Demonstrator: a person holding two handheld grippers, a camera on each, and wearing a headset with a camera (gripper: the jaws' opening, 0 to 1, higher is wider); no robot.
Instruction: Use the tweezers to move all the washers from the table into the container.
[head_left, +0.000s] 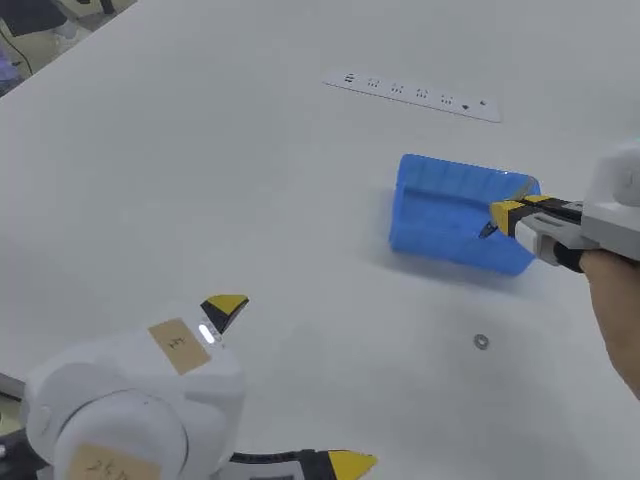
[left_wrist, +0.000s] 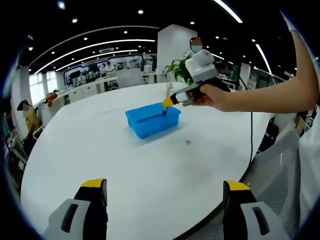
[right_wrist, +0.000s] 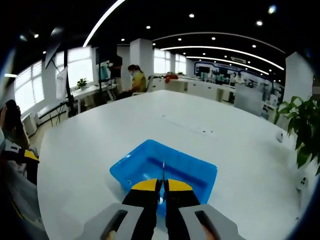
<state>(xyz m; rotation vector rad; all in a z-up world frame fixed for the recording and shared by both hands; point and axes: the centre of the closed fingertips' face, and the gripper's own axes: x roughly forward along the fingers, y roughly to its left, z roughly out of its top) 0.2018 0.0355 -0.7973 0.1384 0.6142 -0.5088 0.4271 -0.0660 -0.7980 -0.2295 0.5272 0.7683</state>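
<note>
- White-bodied left gripper, nearest the camera, sits at the lower left of the head view above the plain white table. Its yellow-tipped jaws stand wide apart and hold nothing.
- At bottom centre of the right gripper view, the right gripper has its yellow-and-black jaws pressed together on thin metal tweezers.
- The tweezers rise as a fine line between those jaws, over the floor of the blue rectangular plastic container.
- At the right edge of the head view, the same gripper reaches in from the right, and the tweezers' dark tip hangs over the container's near right corner.
- One small round metal washer lies on the table at the lower right of the head view, near the container's closer wall but apart from it.
- At upper centre of the left gripper view, a bare hand holds the right gripper over the container.
- A flat white power strip lies in the tabletop at the upper right of the head view, well beyond the container.
</note>
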